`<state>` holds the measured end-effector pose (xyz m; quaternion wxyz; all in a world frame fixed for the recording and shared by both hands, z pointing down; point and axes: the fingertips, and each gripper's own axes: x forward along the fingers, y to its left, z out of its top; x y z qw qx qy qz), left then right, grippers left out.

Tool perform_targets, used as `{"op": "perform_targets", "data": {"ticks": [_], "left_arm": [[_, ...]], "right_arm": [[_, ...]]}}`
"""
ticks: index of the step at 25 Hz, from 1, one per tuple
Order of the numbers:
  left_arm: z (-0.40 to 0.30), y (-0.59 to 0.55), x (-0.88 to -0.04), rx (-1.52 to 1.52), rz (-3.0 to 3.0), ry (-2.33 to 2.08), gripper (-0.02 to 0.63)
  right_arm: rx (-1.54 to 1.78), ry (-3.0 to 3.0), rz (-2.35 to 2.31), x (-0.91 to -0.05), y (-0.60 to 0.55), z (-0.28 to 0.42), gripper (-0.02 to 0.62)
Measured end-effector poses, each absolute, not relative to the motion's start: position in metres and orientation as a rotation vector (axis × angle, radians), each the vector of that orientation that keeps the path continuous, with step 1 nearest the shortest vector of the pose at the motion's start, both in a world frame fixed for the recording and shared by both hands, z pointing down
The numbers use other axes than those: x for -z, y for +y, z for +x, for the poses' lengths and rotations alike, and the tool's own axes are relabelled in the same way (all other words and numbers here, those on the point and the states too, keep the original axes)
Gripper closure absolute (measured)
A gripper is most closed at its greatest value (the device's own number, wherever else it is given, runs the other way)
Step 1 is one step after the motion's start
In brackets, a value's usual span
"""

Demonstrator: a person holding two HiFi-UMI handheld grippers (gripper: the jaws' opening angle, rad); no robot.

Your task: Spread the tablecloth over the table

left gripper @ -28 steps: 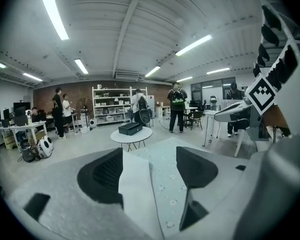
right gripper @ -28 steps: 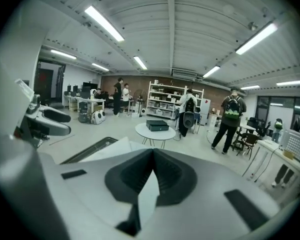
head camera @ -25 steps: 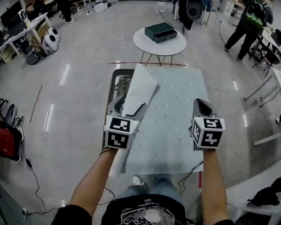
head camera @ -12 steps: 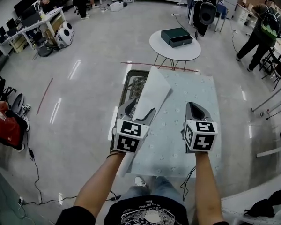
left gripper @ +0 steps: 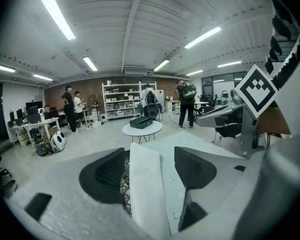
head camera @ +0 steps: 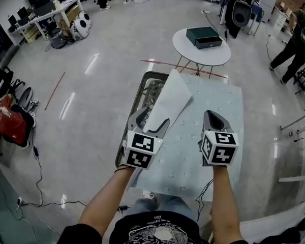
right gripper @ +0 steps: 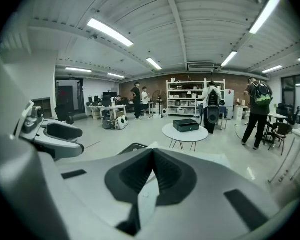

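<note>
A pale, small-patterned tablecloth (head camera: 213, 105) covers most of the table. Its left part is folded back as a long white flap (head camera: 170, 98), and the dark mesh tabletop (head camera: 150, 88) shows beside it. My left gripper (head camera: 151, 118) is open at the flap's near end. In the left gripper view the flap (left gripper: 145, 184) runs between the pads of that gripper (left gripper: 151, 169) with a gap on the right side. My right gripper (head camera: 212, 115) hovers shut over the spread cloth, and in its own view the jaws (right gripper: 152, 159) meet with nothing between them.
A round white table (head camera: 185, 42) carrying a dark box (head camera: 203, 36) stands just beyond the far end. Cables trail on the floor at the left, near a red bag (head camera: 5, 121). People stand at the back and at the right. Desks line the far left.
My right gripper has shifted left across the cloth, closer to the left gripper, and stays shut. The left gripper has kept its place at the flap.
</note>
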<state>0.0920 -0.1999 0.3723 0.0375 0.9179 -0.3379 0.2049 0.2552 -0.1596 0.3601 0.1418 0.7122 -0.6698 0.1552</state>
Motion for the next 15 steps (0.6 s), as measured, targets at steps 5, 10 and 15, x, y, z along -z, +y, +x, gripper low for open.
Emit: {"op": "perform_targets", "data": {"ticks": [5, 10, 15], "left_arm": [[0.064, -0.205, -0.391, -0.649, 2.731, -1.16, 0.295], [0.03, -0.189, -0.425, -0.711, 2.629, -1.231, 0.295], [0.001, -0.152, -0.468, -0.758, 2.572, -1.199, 0.293]], "right_arm": [[-0.446, -2.027, 1.955, -0.378, -0.186, 0.238, 0.589], [-0.476, -2.12, 1.823, -0.402, -0.197, 0.2, 0.589], [-0.497, -2.138, 1.786, -0.42, -0.18, 0.171, 0.589]]}}
